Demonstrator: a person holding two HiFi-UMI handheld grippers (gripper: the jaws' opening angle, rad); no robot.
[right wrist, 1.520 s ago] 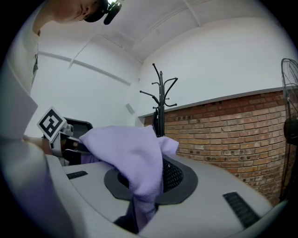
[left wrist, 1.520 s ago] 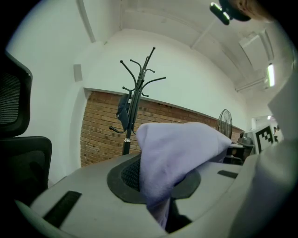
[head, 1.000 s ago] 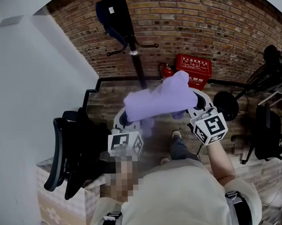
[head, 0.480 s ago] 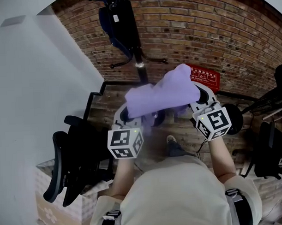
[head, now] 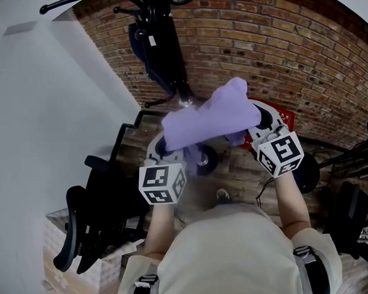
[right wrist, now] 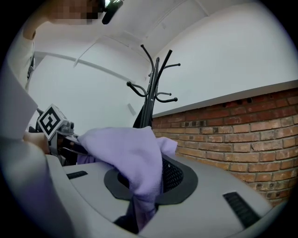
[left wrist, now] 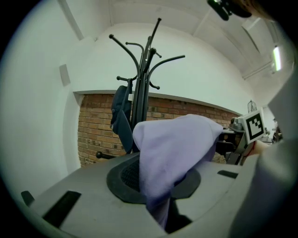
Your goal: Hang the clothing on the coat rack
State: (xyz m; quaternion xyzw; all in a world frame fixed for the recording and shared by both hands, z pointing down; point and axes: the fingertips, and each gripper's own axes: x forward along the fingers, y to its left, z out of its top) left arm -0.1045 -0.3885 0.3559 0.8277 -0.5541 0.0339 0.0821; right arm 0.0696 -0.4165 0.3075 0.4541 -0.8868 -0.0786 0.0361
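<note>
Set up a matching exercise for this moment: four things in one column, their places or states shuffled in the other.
Things:
1. purple cloth
2. coat rack
3. dark blue garment
4. black chair

Places or states:
A. hangs on the rack
B. low at the left, by the white wall
C. clamped by the left gripper and the right gripper
D. stands before the brick wall

Pairs: 1-C, 2-D, 3-A, 4-B

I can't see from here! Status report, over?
Left gripper and right gripper shut on purple cloth. Cloth not yet on coat rack. Dark garment hangs there.
</note>
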